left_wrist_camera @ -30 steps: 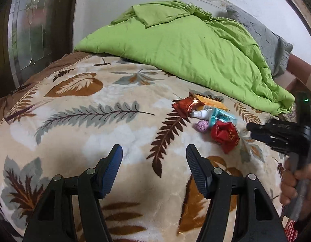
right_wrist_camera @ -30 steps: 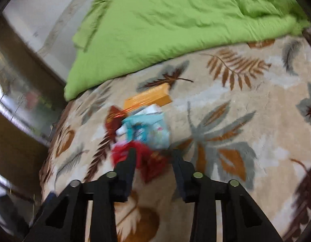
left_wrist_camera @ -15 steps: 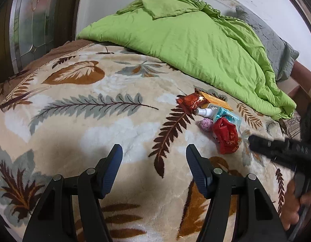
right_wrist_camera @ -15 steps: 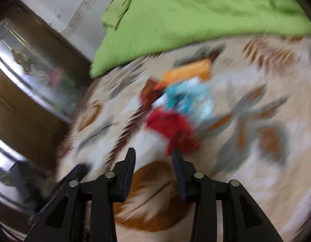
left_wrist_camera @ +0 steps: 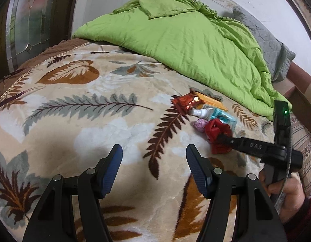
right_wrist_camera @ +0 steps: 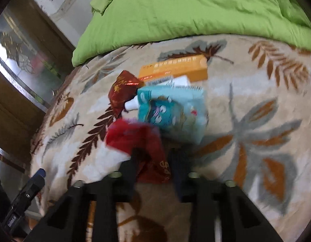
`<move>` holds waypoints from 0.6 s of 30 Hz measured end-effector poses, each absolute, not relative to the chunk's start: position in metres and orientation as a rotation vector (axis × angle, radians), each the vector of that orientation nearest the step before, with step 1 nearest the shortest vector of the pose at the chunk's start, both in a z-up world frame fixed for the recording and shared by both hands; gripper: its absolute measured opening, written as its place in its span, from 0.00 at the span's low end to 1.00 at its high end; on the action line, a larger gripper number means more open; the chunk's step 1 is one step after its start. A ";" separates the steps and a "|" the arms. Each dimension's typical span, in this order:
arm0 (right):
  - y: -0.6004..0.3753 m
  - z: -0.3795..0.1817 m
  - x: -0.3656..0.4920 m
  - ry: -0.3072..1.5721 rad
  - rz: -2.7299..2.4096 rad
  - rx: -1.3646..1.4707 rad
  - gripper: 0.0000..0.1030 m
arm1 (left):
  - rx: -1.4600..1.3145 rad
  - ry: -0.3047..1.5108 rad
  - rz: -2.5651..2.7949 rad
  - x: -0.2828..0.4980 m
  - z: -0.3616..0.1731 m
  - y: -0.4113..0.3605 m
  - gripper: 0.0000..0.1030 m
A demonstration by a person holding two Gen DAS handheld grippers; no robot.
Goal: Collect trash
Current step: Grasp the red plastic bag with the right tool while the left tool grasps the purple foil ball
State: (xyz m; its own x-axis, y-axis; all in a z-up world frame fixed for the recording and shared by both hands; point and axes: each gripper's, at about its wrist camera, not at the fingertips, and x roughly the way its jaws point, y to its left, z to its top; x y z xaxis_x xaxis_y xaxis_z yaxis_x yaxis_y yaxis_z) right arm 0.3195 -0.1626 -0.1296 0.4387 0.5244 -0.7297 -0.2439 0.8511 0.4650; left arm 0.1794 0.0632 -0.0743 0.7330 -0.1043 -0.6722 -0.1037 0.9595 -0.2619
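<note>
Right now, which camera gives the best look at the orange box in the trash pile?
The right wrist view: the orange box shows its whole printed face, lying behind the teal packet. In the left wrist view, the orange box is small and far, partly hidden behind the shiny red wrapper.

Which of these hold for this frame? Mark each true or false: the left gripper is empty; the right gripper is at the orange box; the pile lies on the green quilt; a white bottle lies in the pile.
1. The left gripper is open and holds nothing. True.
2. The right gripper is at the orange box. False: its fingers straddle the red wrapper, at the pile's near edge; the box lies at the far side.
3. The pile lies on the green quilt. False: it lies on the leaf-patterned blanket, short of the quilt.
4. A white bottle lies in the pile. True, beside the blue packet.
</note>
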 end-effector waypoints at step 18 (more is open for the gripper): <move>-0.227 -0.069 0.174 0.785 0.320 0.497 0.13 | -0.361 0.851 -0.301 0.270 -0.093 0.008 0.52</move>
